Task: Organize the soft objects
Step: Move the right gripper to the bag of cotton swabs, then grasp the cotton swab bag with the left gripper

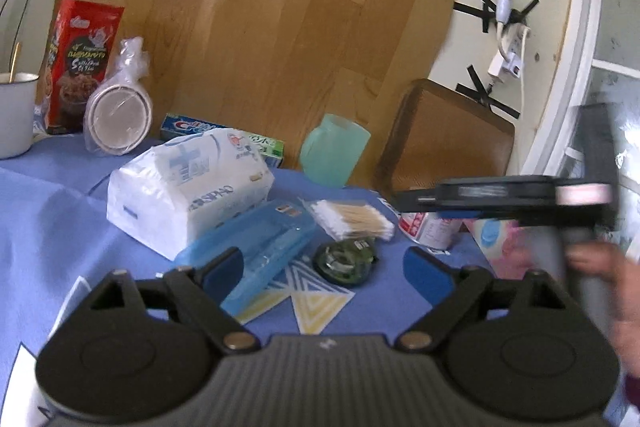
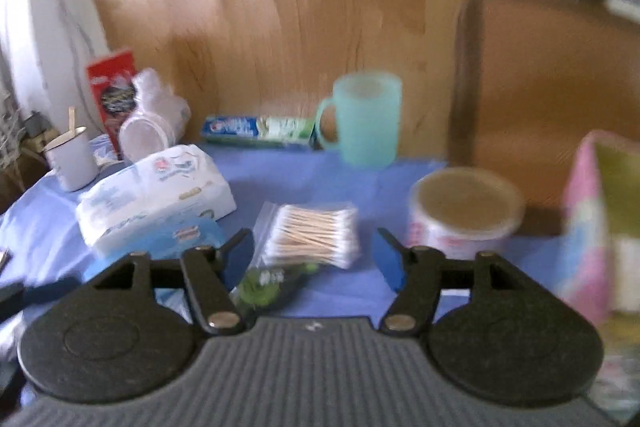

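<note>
While both claws hang empty over the blue tablecloth (image 1: 48, 195), the softest thing lies toward the left: a white plastic-wrapped pack of tissues with blue print (image 1: 188, 187), resting against a clear blue plastic case (image 1: 256, 247). It looks light and squashy under a slick film, so a hold across its narrow middle should bite better than one at a corner. Right of it sits a small clear bag of wooden-stemmed cotton swabs (image 2: 312, 235), light and crinkly, best pinched at the loose edge. Behind stand a stiff translucent mint-green plastic mug (image 2: 368, 119) and a round, rigid lidded tub (image 2: 464, 207). The left gripper (image 1: 324, 267) has its jaws spread wide with nothing between them; the right gripper (image 2: 316, 259) likewise stands apart, gripping nothing.
</note>
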`<control>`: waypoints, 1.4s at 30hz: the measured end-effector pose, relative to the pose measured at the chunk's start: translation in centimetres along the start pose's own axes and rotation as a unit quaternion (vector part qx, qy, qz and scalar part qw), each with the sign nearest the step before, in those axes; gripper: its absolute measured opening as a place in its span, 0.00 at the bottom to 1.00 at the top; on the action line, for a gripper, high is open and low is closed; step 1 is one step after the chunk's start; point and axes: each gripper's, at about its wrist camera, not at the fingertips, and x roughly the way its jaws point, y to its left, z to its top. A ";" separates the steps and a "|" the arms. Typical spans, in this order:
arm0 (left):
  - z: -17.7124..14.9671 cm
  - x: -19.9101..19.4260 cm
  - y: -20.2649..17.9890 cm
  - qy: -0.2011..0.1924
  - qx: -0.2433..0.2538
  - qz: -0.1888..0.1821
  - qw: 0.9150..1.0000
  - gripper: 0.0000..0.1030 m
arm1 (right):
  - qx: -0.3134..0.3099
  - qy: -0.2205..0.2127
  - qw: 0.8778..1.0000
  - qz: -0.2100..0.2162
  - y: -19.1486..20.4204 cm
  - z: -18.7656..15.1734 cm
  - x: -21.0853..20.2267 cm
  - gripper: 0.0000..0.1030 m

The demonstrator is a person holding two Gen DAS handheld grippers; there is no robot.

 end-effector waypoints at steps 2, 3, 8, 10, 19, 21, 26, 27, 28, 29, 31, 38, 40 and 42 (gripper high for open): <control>0.1 0.1 0.6 -0.001 -0.018 -0.001 1.000 0.88 | 0.017 0.020 1.000 -0.002 0.4 0.1 2.6 0.83; 0.2 0.1 0.9 0.000 -0.032 -0.004 0.999 0.88 | 0.018 0.034 0.999 -0.003 0.6 0.2 4.1 0.85; 0.1 0.0 1.1 -0.006 -0.039 -0.006 0.999 0.88 | 0.012 0.047 0.998 -0.033 0.8 -0.5 6.9 0.69; 0.0 0.0 1.0 -0.007 -0.034 -0.006 0.999 0.88 | 0.031 0.033 0.999 -0.018 0.7 -0.5 5.4 0.67; 0.1 0.4 0.8 0.009 -0.028 -0.007 1.000 0.88 | -0.020 -0.046 0.998 0.042 -0.4 -5.8 -8.1 0.67; 0.1 0.7 0.3 0.022 -0.015 -0.017 1.000 0.88 | -0.032 -0.009 0.997 0.074 -0.5 -8.2 -9.5 0.68; -0.1 1.2 -1.5 0.065 0.029 -0.062 0.996 0.88 | -0.070 0.017 0.995 0.065 0.0 -12.9 -12.6 0.84; -0.2 1.2 -1.9 0.076 0.027 -0.076 0.994 0.86 | -0.072 0.009 0.996 0.047 0.1 -13.5 -13.2 0.88; -0.3 1.2 -2.1 0.089 0.015 -0.095 0.991 0.83 | -0.071 0.007 0.997 0.040 0.1 -13.9 -13.7 0.88; -0.4 1.2 -2.4 0.103 -0.002 -0.118 0.988 0.80 | -0.068 0.007 0.997 0.042 0.1 -14.2 -13.9 0.88; -0.7 1.0 -3.0 0.121 -0.020 -0.147 0.981 0.76 | -0.060 0.006 0.997 0.048 0.0 -14.6 -14.2 0.88; -1.8 2.6 -6.5 0.184 0.013 -0.141 0.973 0.59 | -0.068 0.010 0.995 0.076 0.3 -14.9 -13.7 0.82; -2.9 2.9 -7.2 0.199 0.015 -0.144 0.969 0.55 | -0.078 0.002 0.995 0.070 0.7 -15.1 -13.5 0.73; -3.2 2.8 -8.3 0.213 0.018 -0.165 0.963 0.50 | -0.095 -0.011 0.994 0.050 1.2 -15.4 -13.4 0.54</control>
